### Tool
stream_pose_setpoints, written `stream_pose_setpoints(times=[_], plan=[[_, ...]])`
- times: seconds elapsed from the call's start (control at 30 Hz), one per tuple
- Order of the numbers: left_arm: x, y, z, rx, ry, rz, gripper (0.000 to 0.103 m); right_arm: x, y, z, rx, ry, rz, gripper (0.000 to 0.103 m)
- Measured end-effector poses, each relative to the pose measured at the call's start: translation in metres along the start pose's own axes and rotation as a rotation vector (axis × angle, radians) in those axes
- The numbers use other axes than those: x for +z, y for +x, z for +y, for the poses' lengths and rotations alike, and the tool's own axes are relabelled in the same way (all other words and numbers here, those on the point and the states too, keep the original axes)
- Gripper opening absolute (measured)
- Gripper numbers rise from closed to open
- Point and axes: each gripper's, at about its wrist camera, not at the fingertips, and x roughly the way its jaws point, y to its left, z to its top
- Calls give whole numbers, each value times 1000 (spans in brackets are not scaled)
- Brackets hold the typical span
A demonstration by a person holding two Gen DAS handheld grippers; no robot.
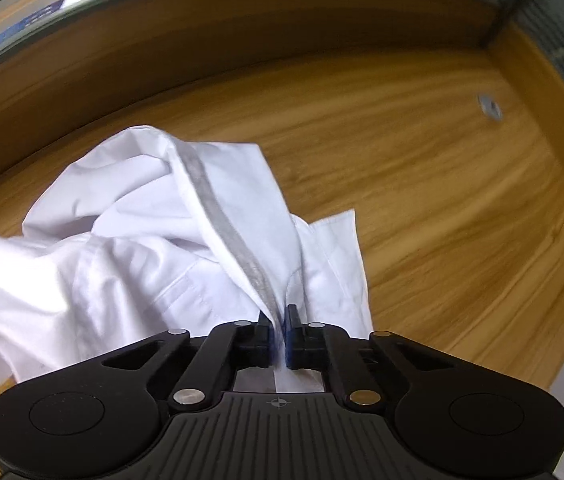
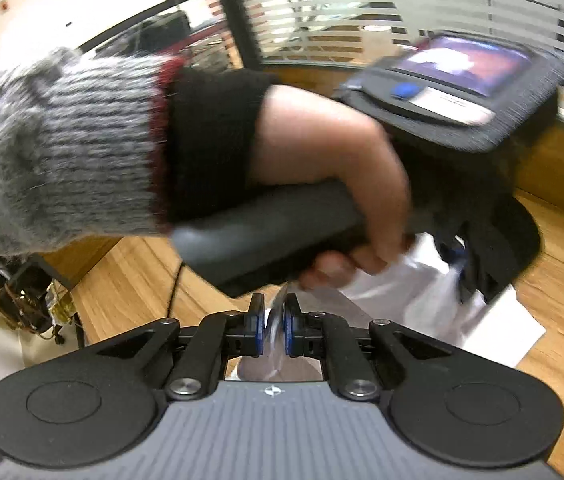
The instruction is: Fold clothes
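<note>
Left black two-finger gripper [image 1: 279,330]: jaws nearly closed, pinching a grey-banded edge of the crumpled white cotton shirt [image 1: 141,240]. Right black two-finger gripper [image 2: 273,328]: blue pads close together with a thin sliver of pale fabric between them, probably the same shirt, though blur makes that uncertain.

Shirt lies bunched on the wood-grain tabletop [image 1: 422,200], toward its near-left part, one flap spread flat toward the middle, the far right corner bare. It is not folded as it lies.

Person's left hand [image 2: 346,208], grey knit sleeve [image 2: 53,140] pushed back, holds the other tool's dark handle [image 2: 265,232] right in front of the right gripper.

Risks, as a judgement: both pinches are thin edge grips; pulling apart could slip one out. Bunched layers may trap a crease or a sleeve inside the fold. Tools are close enough to knock together.

Surface: smooth laminate with a raised wooden rim [image 1: 241,40]. Room: office, striped glass partition [image 2: 422,12], cluttered floor corner.
</note>
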Motion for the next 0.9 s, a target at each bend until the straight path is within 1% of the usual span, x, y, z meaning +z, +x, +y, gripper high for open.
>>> stream_pose_setpoints(times=[0.07,0.17,0.27,0.33,0.47,0.57,0.63,0.7,0.73,0.8,0.87,0.9], plan=[[-4,-14,11,-15,-36,-50,5,-4,-4,-6,-14,18,1,22],[-11,-41,24,-12,-87,-134,4,-10,-9,-16,-32,45,3,30],[-21,-71,44,3,-155,-215,4,-15,-16,-31,-59,63,4,31],[-30,-89,59,26,-205,-264,4,-18,-21,-42,-79,74,4,31],[-53,-120,90,79,-320,-334,4,-24,-31,-65,-118,95,6,31],[-72,-133,108,111,-385,-352,4,-23,-25,-79,-160,97,9,33],[-84,-138,116,126,-426,-358,4,-19,-14,-86,-195,68,19,36],[-96,-141,122,142,-459,-356,4,-14,0,-91,-220,31,25,43],[-102,-142,126,152,-474,-354,4,-11,7,-94,-227,17,29,49],[-116,-141,132,168,-501,-348,4,-5,21,-102,-220,13,40,54],[-130,-137,138,168,-538,-340,4,1,36,-112,-207,24,47,69],[-135,-135,141,172,-550,-334,4,5,43,-117,-206,31,49,70]])
